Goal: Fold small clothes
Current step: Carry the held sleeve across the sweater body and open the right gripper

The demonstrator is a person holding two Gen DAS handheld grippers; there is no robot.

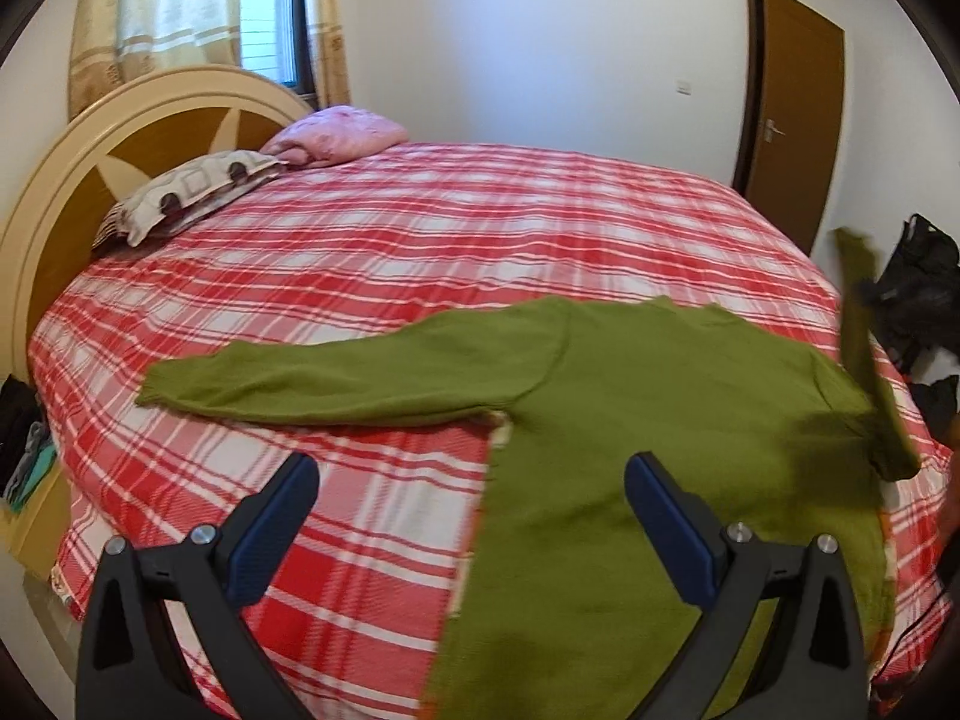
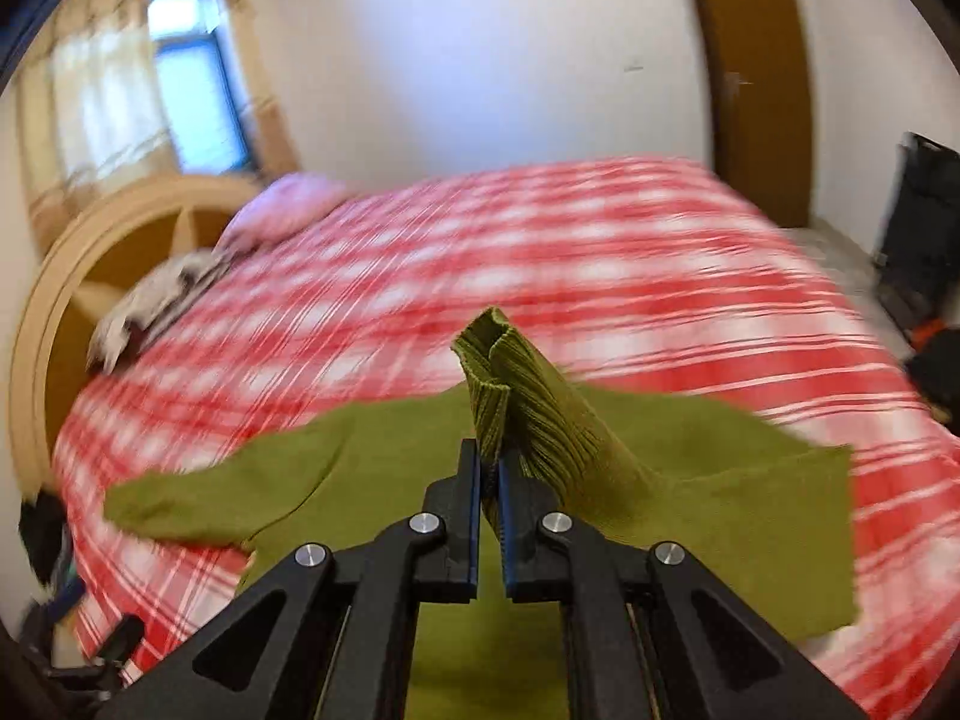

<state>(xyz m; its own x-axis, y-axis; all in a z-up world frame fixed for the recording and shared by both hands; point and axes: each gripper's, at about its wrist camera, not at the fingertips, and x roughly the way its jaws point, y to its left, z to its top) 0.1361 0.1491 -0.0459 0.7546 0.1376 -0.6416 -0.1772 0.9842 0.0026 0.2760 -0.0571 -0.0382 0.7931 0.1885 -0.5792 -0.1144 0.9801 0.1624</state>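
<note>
Right wrist view: right gripper (image 2: 491,474) pinching ribbed cuff (image 2: 510,384) of green sweater (image 2: 690,516), frame centre. Left gripper (image 1: 474,516) spread wide, empty, lower frame, above sweater flat on plaid bed (image 1: 360,240). Best carried low across chest, sleeve laid straight. No containers in view.

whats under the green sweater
The green sweater lies spread on the red plaid bedspread, which shows all around it. Whatever sits beneath its body is covered. One sleeve cuff is lifted, pinched in the right gripper.
</note>
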